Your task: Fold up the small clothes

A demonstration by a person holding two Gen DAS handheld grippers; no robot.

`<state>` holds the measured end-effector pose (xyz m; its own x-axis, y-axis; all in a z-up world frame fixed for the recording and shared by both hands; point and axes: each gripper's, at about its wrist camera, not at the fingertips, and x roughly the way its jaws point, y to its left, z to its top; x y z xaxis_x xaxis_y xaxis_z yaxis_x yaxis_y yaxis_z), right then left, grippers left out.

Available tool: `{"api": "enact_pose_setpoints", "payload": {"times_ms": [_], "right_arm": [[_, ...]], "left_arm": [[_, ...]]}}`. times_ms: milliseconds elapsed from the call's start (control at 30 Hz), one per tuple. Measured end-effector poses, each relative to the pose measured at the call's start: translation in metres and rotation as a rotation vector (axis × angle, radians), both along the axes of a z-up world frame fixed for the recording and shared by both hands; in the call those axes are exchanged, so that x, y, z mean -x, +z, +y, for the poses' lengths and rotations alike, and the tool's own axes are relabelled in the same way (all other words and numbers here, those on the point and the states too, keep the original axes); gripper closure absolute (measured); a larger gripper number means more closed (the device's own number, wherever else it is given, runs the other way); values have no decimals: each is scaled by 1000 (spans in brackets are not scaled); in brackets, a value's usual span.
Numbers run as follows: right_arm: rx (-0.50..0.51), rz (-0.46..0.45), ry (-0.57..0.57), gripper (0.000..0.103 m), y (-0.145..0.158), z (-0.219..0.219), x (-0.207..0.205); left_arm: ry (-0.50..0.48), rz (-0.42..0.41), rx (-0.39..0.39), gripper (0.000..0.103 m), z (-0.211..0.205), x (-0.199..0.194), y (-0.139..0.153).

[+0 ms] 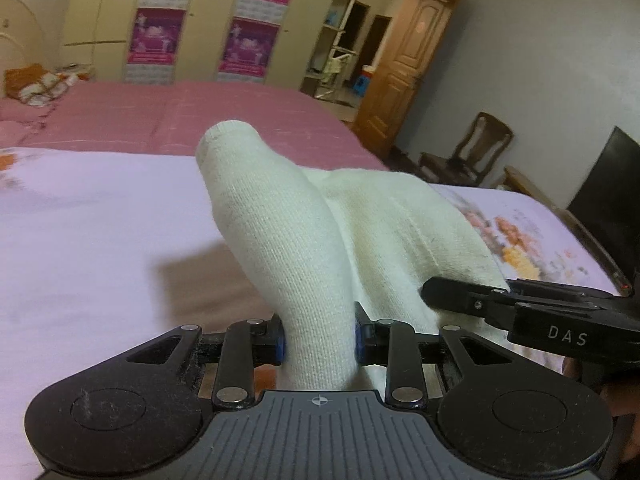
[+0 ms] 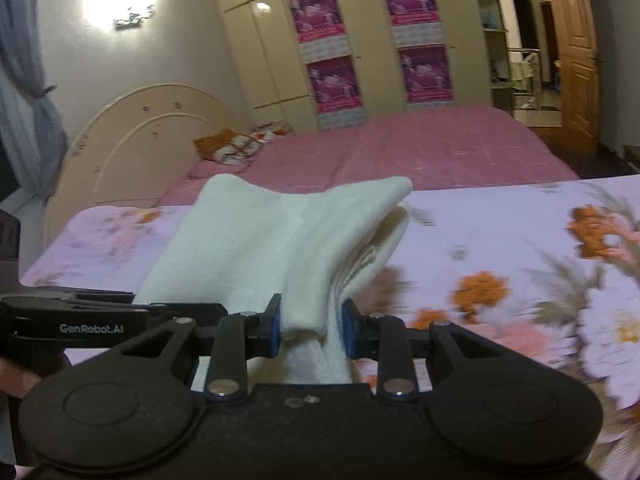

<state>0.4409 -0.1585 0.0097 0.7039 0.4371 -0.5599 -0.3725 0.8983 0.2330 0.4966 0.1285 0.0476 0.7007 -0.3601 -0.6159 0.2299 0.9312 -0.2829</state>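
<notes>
Black left gripper [image 1: 320, 340] – blue pads, silver screws.

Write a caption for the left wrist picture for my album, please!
Left hand-held gripper pinching a cream knitted sock above the floral bedsheet.

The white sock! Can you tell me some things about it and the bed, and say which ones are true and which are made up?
1. The left gripper has its jaws closed on the white sock. True.
2. The right gripper is holding nothing. False: its jaws pinch the sock too.
3. The sock lies flat on the bed. False: it is lifted, and one end pokes up above the flowered sheet.
4. Behind the flowered sheet there is a pink bedcover. True.
5. The posters on the wardrobe are green. False: they are purple and pink.
</notes>
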Motion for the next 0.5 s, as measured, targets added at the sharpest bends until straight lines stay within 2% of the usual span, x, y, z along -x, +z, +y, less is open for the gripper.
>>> {"api": "enact_pose_setpoints", "payload": {"times_ms": [167, 367, 500], "right_arm": [[-37, 33, 63, 75, -8, 53, 15], [-50, 75, 115, 75, -22, 96, 26], [-46, 103, 121, 75, -34, 113, 31]], "left_arm": [[58, 20, -18, 73, 57, 30, -4], [80, 55, -14, 73, 108, 49, -27], [101, 94, 10, 72, 117, 50, -53]]}}
